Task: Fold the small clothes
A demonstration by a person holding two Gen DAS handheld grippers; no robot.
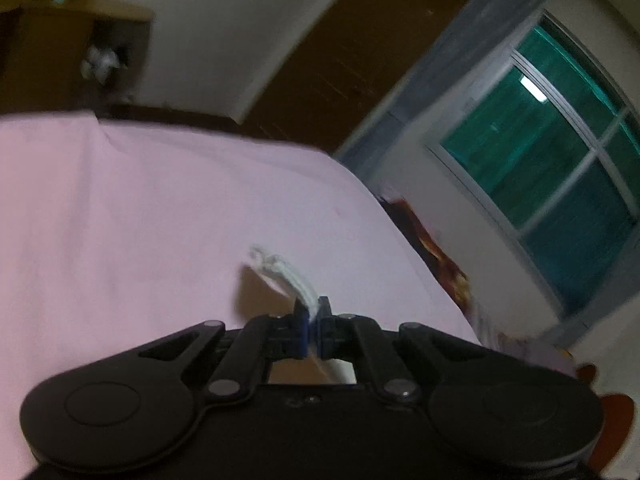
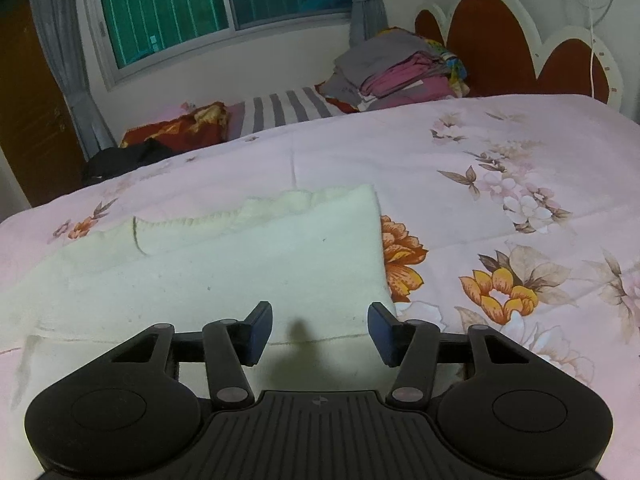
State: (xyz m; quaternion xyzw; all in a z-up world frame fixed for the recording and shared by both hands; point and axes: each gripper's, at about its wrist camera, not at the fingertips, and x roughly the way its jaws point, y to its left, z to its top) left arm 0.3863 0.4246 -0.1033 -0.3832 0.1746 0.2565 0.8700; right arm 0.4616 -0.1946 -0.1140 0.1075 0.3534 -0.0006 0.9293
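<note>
In the left wrist view, the left gripper [image 1: 313,307] has its 2 fingers [image 1: 325,306] drawn tight together, pinching a thin strip of white cloth [image 1: 288,272]. The strip runs forward from between the pads and ends in a frayed, lacy tip that hangs just above the pink bed sheet [image 1: 140,208], throwing a shadow on it. The picture is blurred and tilted. Behind the bed stand a brown door [image 1: 360,60], a grey curtain [image 1: 460,60] and a window [image 1: 560,152] with green glass. A wooden shelf [image 1: 80,40] shows dimly at the upper left.

In the right wrist view, the right gripper [image 2: 320,330] hovers with its 2 blue-padded fingers [image 2: 260,332] about halfway apart and nothing gripped between them. Below and ahead of them the pale white garment [image 2: 240,264] lies spread flat on the floral bedspread [image 2: 500,200], with a ruffled edge along its far side and 1 fold line across it near the fingers. Its right edge lies beside an orange printed flower [image 2: 400,256]. Farther back sit a stack of folded clothes [image 2: 400,72] by the red and white headboard [image 2: 500,48], a striped cloth [image 2: 288,110], a red patterned cloth [image 2: 180,124] and a dark garment [image 2: 124,160]. The window [image 2: 200,8] and grey curtains [image 2: 60,40] fill the far wall.
</note>
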